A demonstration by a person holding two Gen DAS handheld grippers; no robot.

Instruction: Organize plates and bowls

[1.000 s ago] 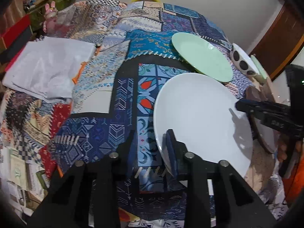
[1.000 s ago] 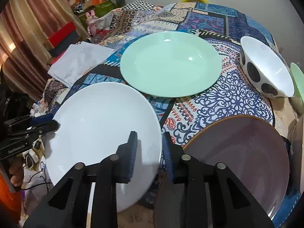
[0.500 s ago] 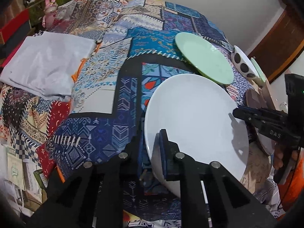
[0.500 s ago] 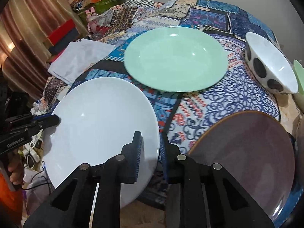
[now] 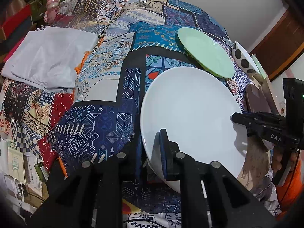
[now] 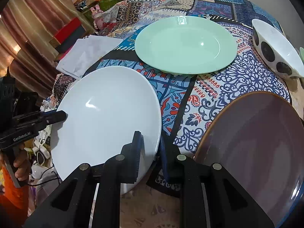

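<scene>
A large white plate [image 5: 191, 114] is held between both grippers, tilted above the patchwork cloth. My left gripper [image 5: 152, 152] is shut on its near rim. My right gripper [image 6: 150, 150] is shut on the opposite rim of the white plate [image 6: 108, 114]; it shows from the side in the left wrist view [image 5: 239, 116]. The left gripper shows in the right wrist view [image 6: 60, 115]. A mint green plate [image 6: 186, 43] lies further back. A dark brown plate [image 6: 252, 146] lies at the right. A white bowl with black spots [image 6: 275, 47] stands at the far right.
A folded grey cloth [image 5: 49, 57] lies at the left on the patchwork cloth [image 5: 106, 102]. A pink bunny toy [image 6: 96, 16] and boxes stand at the back left. Cables [image 6: 41, 152] lie below the surface's left edge. A wooden door [image 5: 281, 43] stands at the right.
Both grippers have closed on the white plate's rims and lifted it. The plate now tilts, and both views have shifted a little.
</scene>
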